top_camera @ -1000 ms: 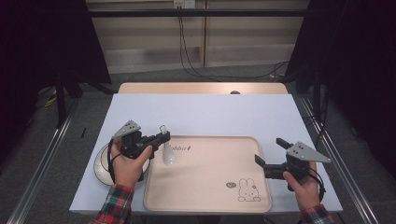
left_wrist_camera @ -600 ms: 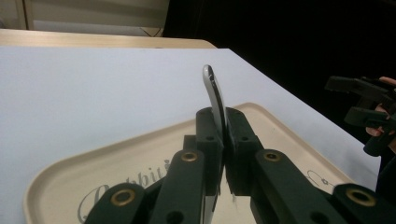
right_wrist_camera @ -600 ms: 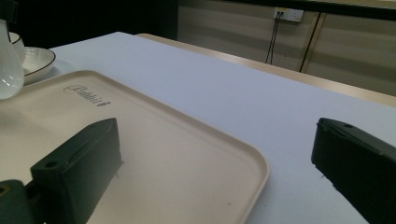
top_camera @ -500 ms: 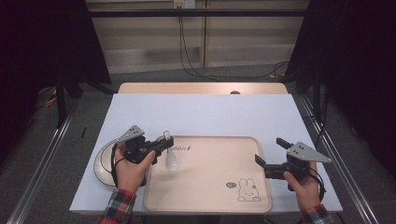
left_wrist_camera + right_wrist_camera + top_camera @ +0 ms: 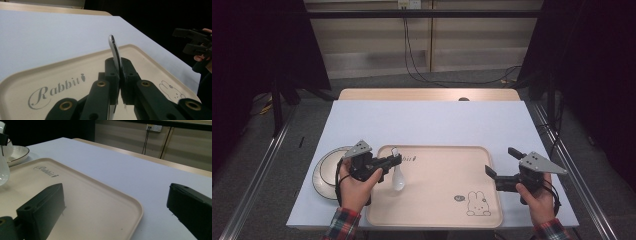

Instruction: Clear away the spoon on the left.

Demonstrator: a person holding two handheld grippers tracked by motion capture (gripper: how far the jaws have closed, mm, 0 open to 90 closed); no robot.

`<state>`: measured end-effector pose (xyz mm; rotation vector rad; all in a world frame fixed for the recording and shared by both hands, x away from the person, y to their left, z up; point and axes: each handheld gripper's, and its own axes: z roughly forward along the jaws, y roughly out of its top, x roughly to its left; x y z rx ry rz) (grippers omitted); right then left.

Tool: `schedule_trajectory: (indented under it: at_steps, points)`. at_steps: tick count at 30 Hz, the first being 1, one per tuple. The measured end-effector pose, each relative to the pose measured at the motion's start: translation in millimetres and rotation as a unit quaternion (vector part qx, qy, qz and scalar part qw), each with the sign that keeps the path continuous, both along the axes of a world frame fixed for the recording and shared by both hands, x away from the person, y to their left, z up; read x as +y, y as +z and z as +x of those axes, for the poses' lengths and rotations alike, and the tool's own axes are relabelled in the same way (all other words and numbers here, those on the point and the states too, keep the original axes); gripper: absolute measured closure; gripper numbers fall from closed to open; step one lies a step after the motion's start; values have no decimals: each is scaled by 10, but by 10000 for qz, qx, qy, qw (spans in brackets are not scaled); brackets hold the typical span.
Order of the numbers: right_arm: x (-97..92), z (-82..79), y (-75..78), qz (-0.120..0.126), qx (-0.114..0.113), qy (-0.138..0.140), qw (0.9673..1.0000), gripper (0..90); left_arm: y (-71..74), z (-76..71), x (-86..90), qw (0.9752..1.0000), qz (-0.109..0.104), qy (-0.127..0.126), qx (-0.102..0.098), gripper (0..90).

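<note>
One cream tray (image 5: 447,200) printed with a rabbit lies on the desk (image 5: 432,125) between two hand-held grippers, the left hand-held gripper (image 5: 398,160) and the right hand-held gripper (image 5: 499,167). One white spoon (image 5: 398,177) sits at the left one's jaws, and one white plate (image 5: 326,170) lies just outside it.

overhead forward-down, claw cameras close, shared tray (image 5: 437,200)

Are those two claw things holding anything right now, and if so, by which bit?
The left gripper pinches a white spoon by its handle, bowl hanging over the tray. The right gripper is open, holding nothing.
</note>
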<state>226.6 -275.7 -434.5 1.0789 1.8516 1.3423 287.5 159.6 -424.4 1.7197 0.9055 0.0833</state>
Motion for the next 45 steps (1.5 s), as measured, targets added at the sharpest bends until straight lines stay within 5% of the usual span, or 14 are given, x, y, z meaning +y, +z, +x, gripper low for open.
schedule_trajectory:
  at_steps: [22, 45]
  points:
    - [0, -9, -3, -8, 36, 35, 10000, 11, -194, 32, -27, 9991, -11, -152, 392, 855]
    - [10, -3, -19, -30, 88, 127, 9999, 11, -464, 342, -113, 9951, 534, 445, 701, 730]
